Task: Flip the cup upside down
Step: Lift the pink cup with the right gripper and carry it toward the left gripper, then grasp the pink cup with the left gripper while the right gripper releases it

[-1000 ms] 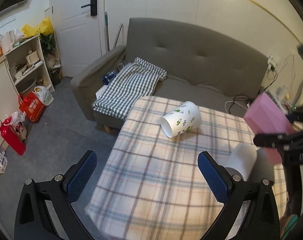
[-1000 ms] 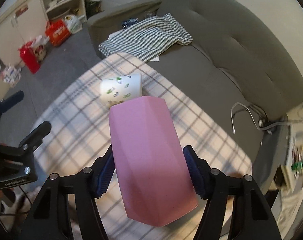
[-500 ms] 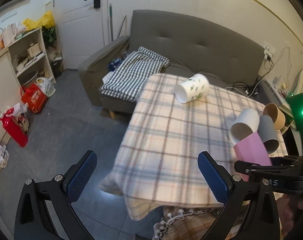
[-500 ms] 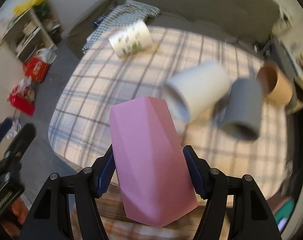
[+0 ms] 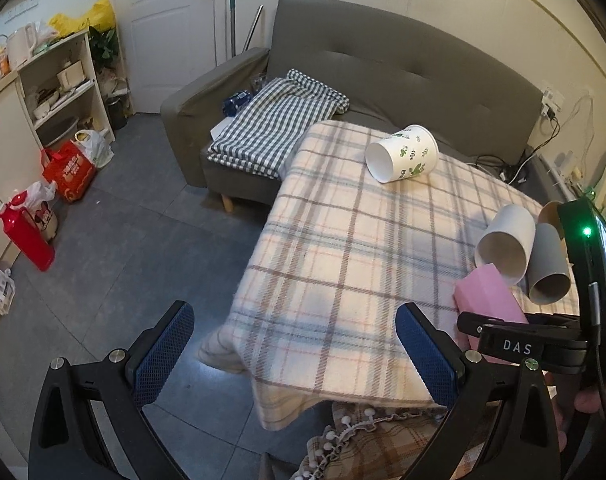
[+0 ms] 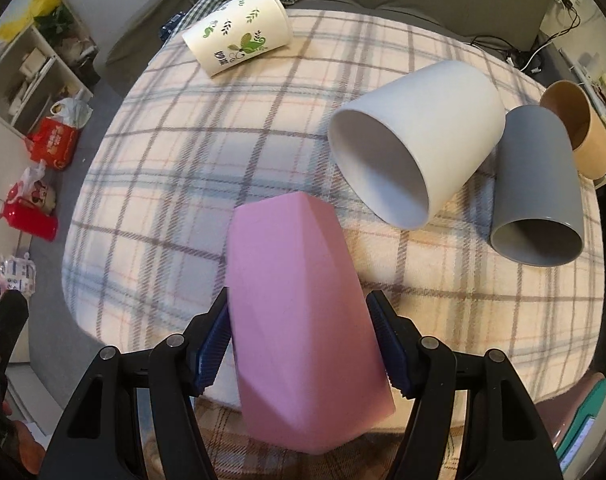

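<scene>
My right gripper (image 6: 301, 346) is shut on a pink faceted cup (image 6: 299, 304), held over the near edge of the plaid-covered table (image 6: 183, 152), closed base pointing away from me. The same cup (image 5: 489, 296) shows in the left wrist view, gripped at the table's right front. My left gripper (image 5: 299, 350) is open and empty, off the table's front left corner above the floor.
A white cup (image 6: 415, 140), a grey cup (image 6: 537, 184) and a brown paper cup (image 6: 579, 128) lie on their sides at the right. A leaf-print paper cup (image 6: 239, 30) lies at the far edge. A grey sofa (image 5: 383, 68) stands behind.
Both grippers have pulled back from the table toward its near edge. The right gripper has carried the pink cup with it and tilted down over the near edge.
</scene>
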`<action>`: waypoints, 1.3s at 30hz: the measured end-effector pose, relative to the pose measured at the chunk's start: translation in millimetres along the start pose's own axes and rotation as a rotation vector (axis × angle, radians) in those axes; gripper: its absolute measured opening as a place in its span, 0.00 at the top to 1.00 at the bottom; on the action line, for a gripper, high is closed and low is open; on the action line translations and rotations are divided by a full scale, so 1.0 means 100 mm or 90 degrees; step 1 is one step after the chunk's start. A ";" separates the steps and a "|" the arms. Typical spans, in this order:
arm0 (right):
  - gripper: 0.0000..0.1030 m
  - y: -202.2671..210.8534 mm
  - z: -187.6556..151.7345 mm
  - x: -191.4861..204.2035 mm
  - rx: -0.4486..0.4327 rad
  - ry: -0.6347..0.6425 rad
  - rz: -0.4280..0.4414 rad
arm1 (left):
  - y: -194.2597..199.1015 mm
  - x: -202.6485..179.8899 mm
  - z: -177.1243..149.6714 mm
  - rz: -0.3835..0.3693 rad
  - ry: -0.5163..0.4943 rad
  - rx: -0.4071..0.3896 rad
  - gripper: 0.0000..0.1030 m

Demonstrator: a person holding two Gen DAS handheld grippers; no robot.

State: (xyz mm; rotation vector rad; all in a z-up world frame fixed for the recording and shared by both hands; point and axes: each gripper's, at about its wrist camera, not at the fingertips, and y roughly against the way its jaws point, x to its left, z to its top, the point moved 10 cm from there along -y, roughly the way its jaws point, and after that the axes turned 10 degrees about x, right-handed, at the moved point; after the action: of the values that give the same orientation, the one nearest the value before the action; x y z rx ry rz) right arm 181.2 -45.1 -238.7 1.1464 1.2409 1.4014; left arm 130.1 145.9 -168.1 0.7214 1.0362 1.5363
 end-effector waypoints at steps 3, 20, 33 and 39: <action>0.28 0.01 0.00 0.00 -0.008 0.013 0.019 | -0.01 -0.03 -0.01 0.005 0.010 0.009 0.00; 0.12 1.21 -0.12 -0.81 -0.190 0.046 -0.025 | 0.45 -1.04 0.10 0.022 -0.055 -0.026 0.00; 0.12 1.14 -0.18 -1.54 -0.197 -0.006 -0.026 | 0.11 -1.61 0.11 0.018 -0.085 0.048 0.00; 0.12 0.94 -0.11 -1.53 -0.172 0.001 -0.005 | -0.23 -1.68 0.18 0.022 -0.077 0.110 0.00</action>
State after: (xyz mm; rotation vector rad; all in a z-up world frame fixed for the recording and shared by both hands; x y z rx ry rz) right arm 189.0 -204.5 -156.5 0.9529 1.0194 1.5108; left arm 193.0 -12.4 -167.2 0.9455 1.0789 1.4253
